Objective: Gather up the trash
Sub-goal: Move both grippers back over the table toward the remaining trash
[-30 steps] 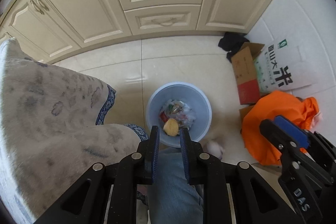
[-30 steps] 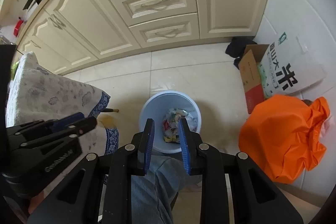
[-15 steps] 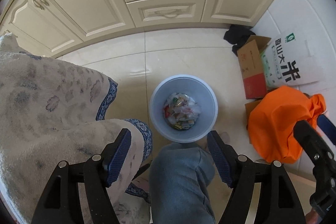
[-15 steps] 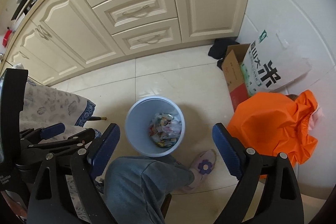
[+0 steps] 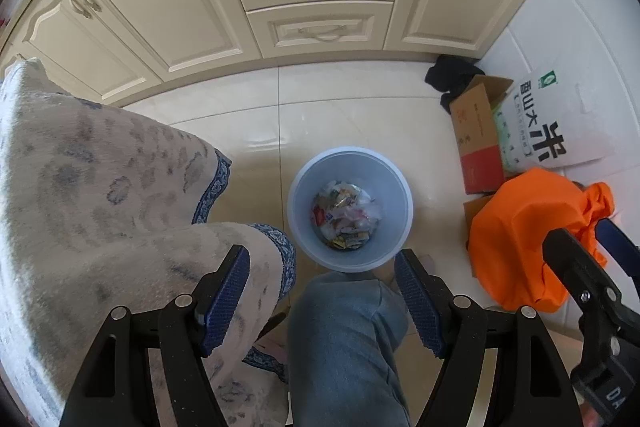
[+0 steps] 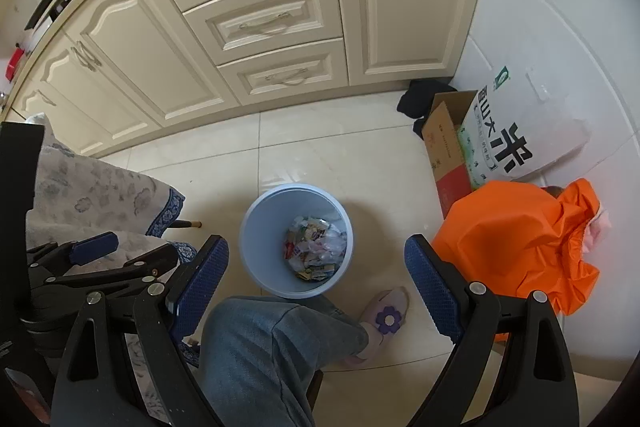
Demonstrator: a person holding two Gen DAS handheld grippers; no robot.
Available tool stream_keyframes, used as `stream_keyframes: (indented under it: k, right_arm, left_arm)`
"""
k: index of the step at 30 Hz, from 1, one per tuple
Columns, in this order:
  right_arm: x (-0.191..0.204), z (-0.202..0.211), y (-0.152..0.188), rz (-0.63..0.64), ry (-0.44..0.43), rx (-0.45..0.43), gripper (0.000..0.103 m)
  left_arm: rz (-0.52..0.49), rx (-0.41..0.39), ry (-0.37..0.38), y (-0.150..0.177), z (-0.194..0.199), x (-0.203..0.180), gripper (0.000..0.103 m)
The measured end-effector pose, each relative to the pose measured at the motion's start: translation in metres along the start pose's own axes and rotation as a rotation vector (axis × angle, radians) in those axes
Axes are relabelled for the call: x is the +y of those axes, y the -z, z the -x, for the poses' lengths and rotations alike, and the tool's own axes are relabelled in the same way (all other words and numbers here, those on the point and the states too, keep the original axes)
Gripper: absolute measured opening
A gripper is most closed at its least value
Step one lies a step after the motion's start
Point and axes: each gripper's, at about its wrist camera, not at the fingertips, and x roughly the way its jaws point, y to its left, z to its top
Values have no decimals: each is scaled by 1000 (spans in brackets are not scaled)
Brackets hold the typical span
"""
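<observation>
Hovering above the floor, the left gripper (image 5: 322, 291) and right gripper (image 6: 316, 275) both have jaws apart and empty, just opened to drop trash; it likely lies among the wrappers (image 6: 316, 249) in the blue bin (image 6: 256, 227) below.

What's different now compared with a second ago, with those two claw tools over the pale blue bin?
Both have just opened wide. A second ago the left gripper pinched a small yellowish scrap over the round pale blue plastic bin; that scrap is gone from its jaws, and nothing lies between the right gripper pads either. The bin with its wrappers, the orange bag and the cardboard box stayed put.
</observation>
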Motion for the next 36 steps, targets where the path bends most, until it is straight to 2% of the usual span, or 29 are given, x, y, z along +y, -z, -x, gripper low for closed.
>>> stream_keyframes:
  k: [14,27,36]
  right_arm:
    - [10,51,7,-18,25,-98,91]
    - [37,106,22,14,33,-207,91]
    - [66,142,36,68,-5,-277,92]
  left_arm:
    - [-9,-93,42,33,66,12,71]
    - [45,-245,68,108,154,50,75]
    - [106,-336,45,166,208,80,75]
